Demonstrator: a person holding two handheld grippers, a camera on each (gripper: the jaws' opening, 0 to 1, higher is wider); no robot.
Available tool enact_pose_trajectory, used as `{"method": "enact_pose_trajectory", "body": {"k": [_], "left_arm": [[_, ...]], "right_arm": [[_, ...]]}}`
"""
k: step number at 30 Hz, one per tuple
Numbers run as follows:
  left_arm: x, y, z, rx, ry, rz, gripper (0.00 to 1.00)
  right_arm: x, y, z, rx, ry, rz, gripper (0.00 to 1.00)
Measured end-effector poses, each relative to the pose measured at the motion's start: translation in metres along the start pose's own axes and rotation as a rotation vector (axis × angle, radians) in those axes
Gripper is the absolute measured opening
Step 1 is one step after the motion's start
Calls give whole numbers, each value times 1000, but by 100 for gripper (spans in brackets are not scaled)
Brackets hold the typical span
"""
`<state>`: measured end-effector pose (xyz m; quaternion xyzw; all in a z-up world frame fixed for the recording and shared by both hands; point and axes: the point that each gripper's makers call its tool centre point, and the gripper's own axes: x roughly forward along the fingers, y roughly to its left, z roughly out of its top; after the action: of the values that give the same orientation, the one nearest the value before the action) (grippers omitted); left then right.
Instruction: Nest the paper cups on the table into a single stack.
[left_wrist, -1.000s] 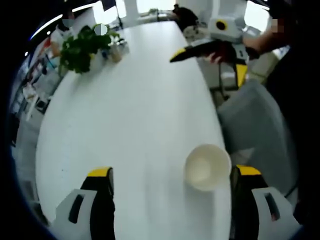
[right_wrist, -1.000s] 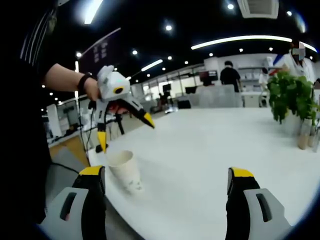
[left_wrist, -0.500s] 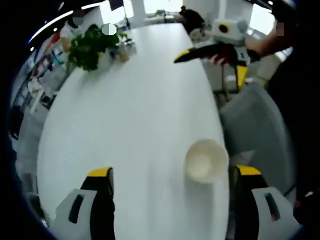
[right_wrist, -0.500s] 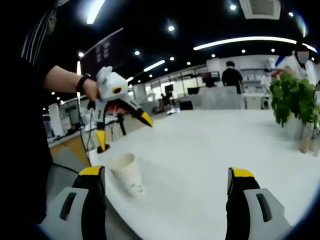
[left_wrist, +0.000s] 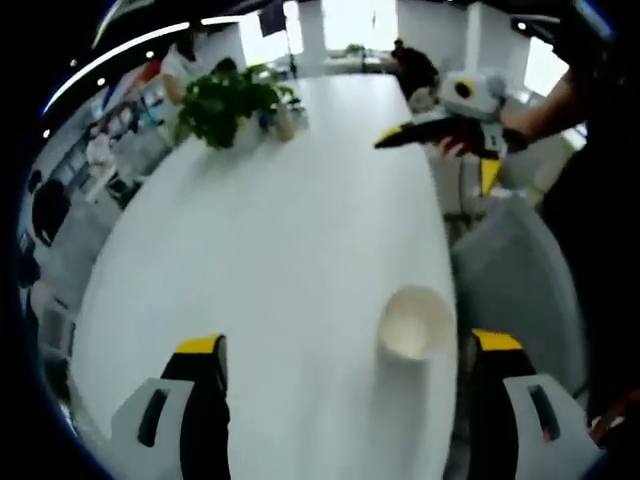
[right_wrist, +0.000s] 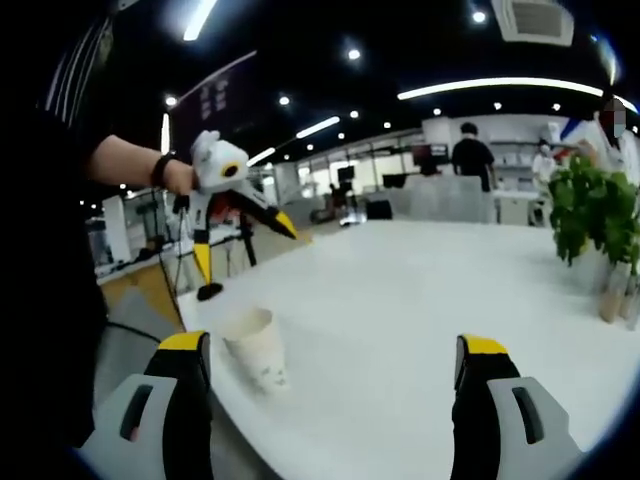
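A white paper cup (left_wrist: 415, 322) stands upright, mouth up, near the right edge of the long white table (left_wrist: 290, 230). My left gripper (left_wrist: 348, 345) hovers above it, open, with the cup just inside its right jaw and nothing held. In the right gripper view the same cup (right_wrist: 255, 350), with a small print on its side, stands near the table's left edge. My right gripper (right_wrist: 333, 343) is open and empty, low over the table to the right of the cup. Each view catches the other gripper in the air: the right gripper (left_wrist: 445, 125) and the left gripper (right_wrist: 240, 205).
A potted green plant (left_wrist: 230, 100) with small bottles beside it stands at the table's far end; the same plant (right_wrist: 595, 215) is on the right in the right gripper view. A grey chair (left_wrist: 510, 260) sits beside the table edge near the cup. People stand in the background.
The left gripper has risen, so the cup looks smaller and more of the table shows. In the right gripper view the left gripper sits slightly higher. The cup has not moved.
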<state>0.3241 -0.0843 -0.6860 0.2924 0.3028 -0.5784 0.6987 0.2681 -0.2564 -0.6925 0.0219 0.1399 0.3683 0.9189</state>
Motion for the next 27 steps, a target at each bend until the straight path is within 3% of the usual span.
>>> {"method": "enact_pose_trajectory", "body": {"k": [8,11,27], "left_arm": [[-13,-3,-9,-73,-72,20,100],[-19,-7,-4,-93,-124,20,100],[-46,-5,-29,-137,-191,88,100]], "right_arm": [[-1,-4,0,5,0,-6,100],[0,-3,0,3,0,-3,100],[0,-10,-2,-6,18,15,100]]}}
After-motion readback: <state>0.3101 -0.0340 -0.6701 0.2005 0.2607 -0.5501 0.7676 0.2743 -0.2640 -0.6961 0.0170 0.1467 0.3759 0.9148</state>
